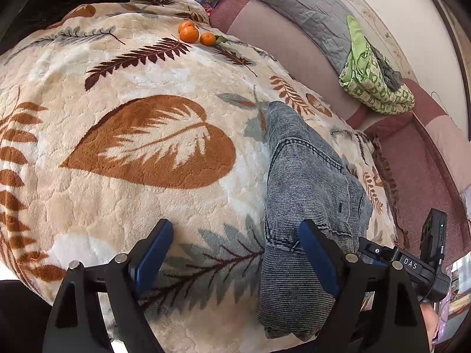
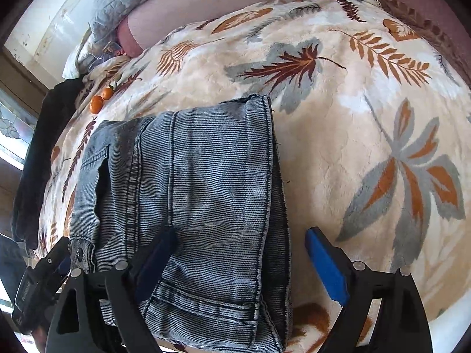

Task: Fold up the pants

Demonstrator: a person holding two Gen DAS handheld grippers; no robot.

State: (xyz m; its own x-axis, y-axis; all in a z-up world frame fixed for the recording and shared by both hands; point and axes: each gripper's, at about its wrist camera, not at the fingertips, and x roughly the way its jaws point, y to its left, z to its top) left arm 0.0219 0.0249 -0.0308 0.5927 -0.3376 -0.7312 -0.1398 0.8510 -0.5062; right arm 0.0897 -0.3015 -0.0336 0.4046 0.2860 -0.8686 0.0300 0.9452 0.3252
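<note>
Pants (image 2: 188, 194) lie folded at lower centre on the blanket (image 2: 353, 147); both tools, left (image 1: 235, 253) and right (image 2: 241, 261), spread, holding nothing. Folding looks nearly done; next, probably smoothing.

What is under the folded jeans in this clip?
The folded jeans lie on the leaf-print blanket, which shows all around them. Whatever sits directly beneath the denim is covered and cannot be seen.
</note>
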